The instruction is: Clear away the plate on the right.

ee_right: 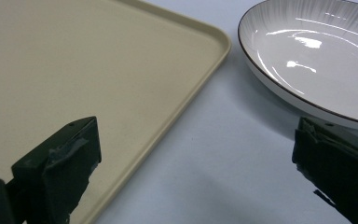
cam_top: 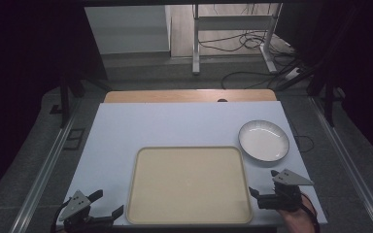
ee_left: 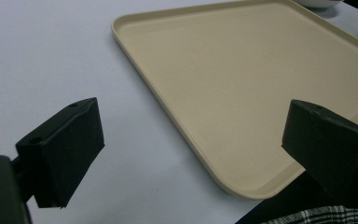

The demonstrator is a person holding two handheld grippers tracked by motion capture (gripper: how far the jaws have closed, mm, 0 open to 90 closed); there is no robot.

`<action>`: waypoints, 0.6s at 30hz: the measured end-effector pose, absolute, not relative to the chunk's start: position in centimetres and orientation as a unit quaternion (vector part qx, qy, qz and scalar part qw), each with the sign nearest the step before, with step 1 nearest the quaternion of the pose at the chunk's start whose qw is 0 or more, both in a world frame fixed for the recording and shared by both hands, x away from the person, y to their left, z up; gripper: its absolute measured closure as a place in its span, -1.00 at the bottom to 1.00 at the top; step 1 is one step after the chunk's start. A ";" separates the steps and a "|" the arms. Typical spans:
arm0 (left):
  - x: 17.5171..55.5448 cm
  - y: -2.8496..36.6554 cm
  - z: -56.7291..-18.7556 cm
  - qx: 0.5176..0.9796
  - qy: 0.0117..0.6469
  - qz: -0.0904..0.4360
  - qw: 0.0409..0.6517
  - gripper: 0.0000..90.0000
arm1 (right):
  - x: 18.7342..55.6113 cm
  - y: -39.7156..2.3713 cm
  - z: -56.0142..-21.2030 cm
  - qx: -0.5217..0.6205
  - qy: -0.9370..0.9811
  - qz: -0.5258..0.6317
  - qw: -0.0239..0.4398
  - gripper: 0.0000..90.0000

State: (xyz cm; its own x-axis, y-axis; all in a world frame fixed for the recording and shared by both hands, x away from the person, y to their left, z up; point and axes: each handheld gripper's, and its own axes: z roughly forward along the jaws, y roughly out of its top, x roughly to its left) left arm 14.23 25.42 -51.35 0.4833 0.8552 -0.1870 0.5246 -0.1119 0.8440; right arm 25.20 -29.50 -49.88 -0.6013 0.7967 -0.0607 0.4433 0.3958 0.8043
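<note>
A beige tray lies empty at the front middle of the pale blue table top. A white ribbed plate with a dark rim rests beyond the tray's far right corner, apart from it. My left gripper is at the tray's near left corner, open, nothing between its jaws; in the left gripper view the tray spreads ahead between the jaws. My right gripper stands open by the tray's right edge, just short of the plate. The right gripper view has the tray at left and the plate at right.
A wooden table edge runs behind the blue top. Past it are a metal desk frame and loose cables on the floor. Metal rails flank the table on both sides.
</note>
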 end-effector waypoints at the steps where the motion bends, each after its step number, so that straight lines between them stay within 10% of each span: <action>1: 14.2 25.4 -51.3 0.724 0.476 0.178 0.466 -0.89 | 25.3 -29.4 -49.9 0.384 0.806 0.389 0.227 -0.97; 18: 14.0 25.4 -51.3 0.730 0.456 0.173 0.478 -0.92 | 27.1 -28.4 -50.2 0.401 0.805 0.363 0.244 -1.00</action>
State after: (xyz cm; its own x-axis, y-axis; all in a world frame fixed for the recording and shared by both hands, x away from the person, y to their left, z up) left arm 14.05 25.40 -51.29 0.5239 0.8319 -0.1828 0.5007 -0.1271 0.8562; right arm 27.10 -28.42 -50.24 -0.5592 0.8228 -0.1019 0.4680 0.4148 0.7803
